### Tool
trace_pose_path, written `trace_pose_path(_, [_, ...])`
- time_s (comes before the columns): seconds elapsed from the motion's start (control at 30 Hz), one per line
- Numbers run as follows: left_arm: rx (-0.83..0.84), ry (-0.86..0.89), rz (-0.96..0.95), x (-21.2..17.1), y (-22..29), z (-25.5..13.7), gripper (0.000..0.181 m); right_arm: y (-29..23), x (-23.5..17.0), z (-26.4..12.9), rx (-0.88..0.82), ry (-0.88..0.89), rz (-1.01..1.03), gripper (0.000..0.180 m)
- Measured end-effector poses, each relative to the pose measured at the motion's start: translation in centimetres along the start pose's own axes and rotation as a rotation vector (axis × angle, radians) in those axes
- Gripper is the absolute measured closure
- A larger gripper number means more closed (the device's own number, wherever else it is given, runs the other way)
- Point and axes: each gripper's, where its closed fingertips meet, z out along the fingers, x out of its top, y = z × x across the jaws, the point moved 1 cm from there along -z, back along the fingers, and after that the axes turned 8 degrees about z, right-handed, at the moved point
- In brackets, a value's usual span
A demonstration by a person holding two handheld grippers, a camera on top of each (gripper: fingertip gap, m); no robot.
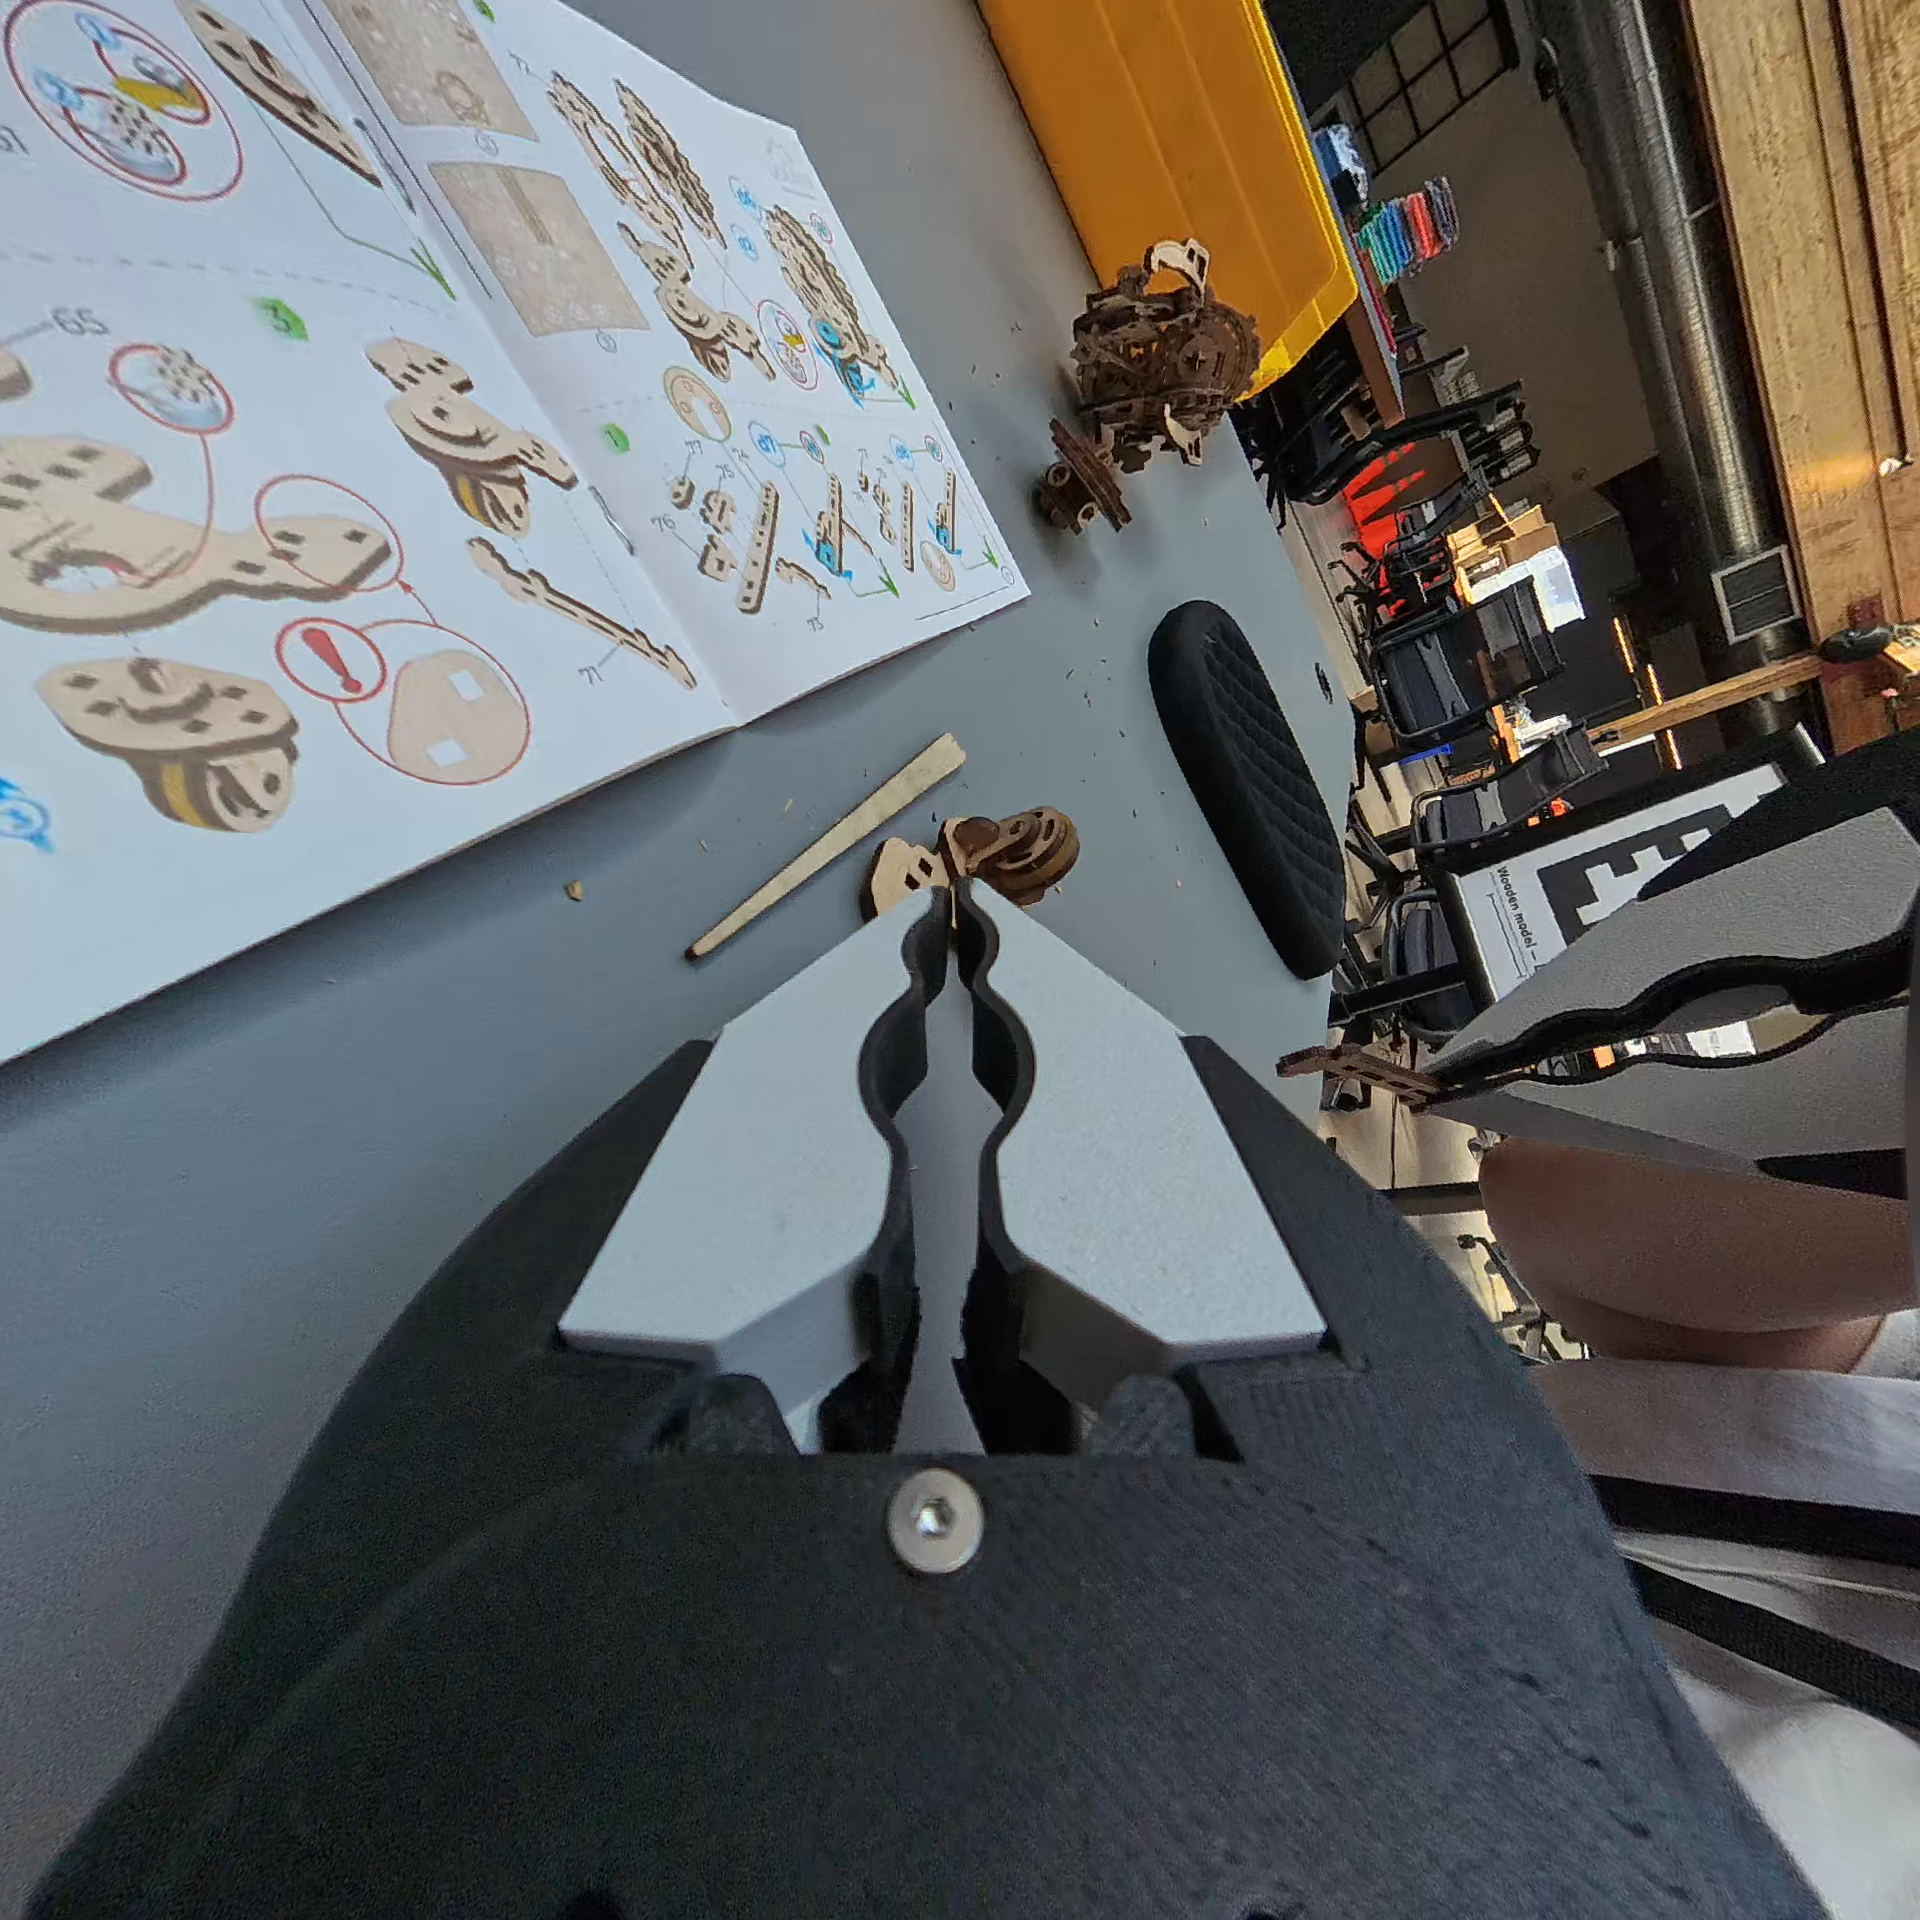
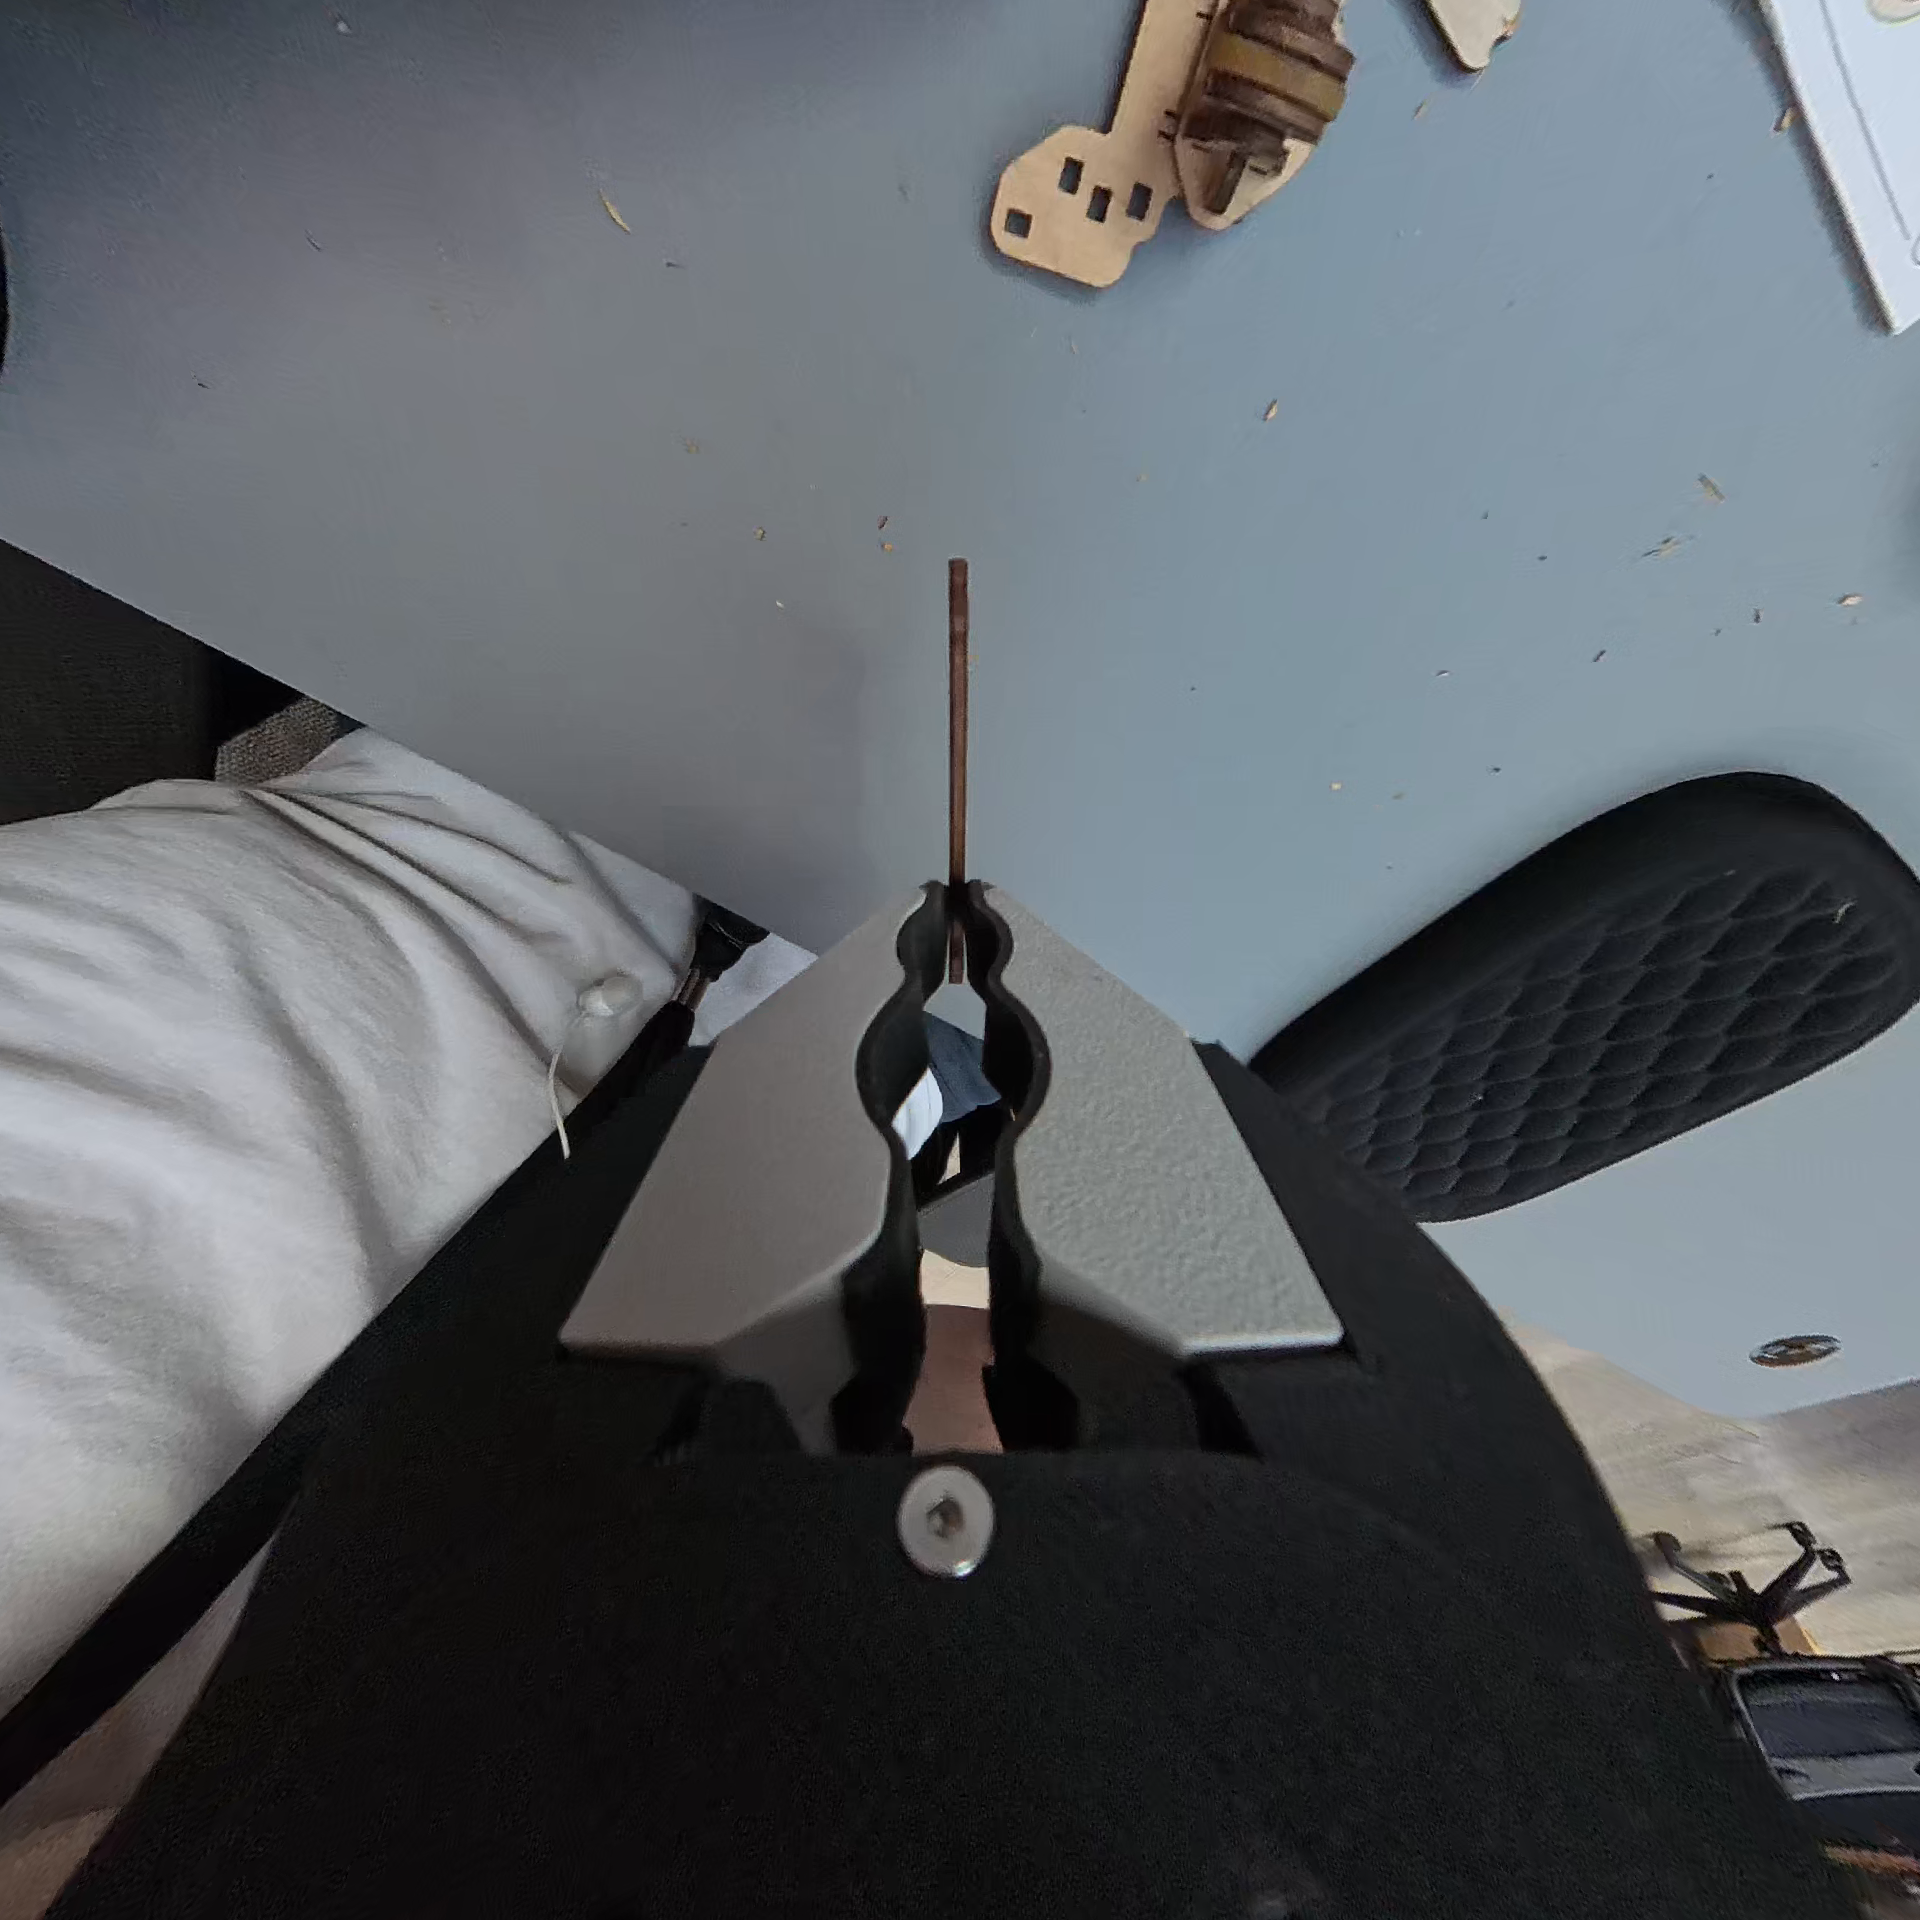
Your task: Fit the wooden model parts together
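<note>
My left gripper [image 1: 954,896] is shut, tips together, above the grey table [image 1: 312,1195]. Just beyond its tips a wooden sub-assembly [image 1: 982,847], a light plate with slots and a dark wheel stack, lies on the table; it also shows in the right wrist view [image 2: 1164,135], with nothing gripping it. My right gripper [image 2: 957,891] is shut on a thin dark wooden strip [image 2: 957,727] that sticks straight out from its tips, seen edge-on. In the left wrist view this gripper [image 1: 1439,1086] sits at the right, holding the small notched strip [image 1: 1351,1070].
An open instruction booklet [image 1: 416,416] covers the left of the table. A flat light wooden stick [image 1: 831,842] lies beside the sub-assembly. A larger dark wooden model [image 1: 1158,343] and a small part [image 1: 1081,488] stand near a yellow bin [image 1: 1174,135]. A black oval mesh pad [image 1: 1247,790] sits at the table edge. From either gripper's tips it is about 30 cm to the larger dark wooden model [image 1: 1158,343].
</note>
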Motion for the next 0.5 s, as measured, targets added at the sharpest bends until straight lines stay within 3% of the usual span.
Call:
trace_pose_path(0.13, [0.021,0.024,0.018,0.4,-0.1,-0.4,0.181,0.6,-2.2,0.7,-0.012,-0.082,0.027,0.178])
trace_pose_path(0.27, [0.033,0.057,0.048,1.2,0.0,-0.8,0.181,-0.2,-3.3,0.6,-0.027,-0.032,0.017,0.178])
trace_pose_path(0.4, [0.059,0.069,0.13,1.8,0.3,-1.3,0.17,-0.3,-1.9,0.8,0.038,0.128,-0.031,0.177])
trace_pose_path(0.5, [0.146,-0.005,0.289,1.2,0.0,-1.1,0.158,0.9,1.4,-0.2,0.253,0.373,0.059,0.178])
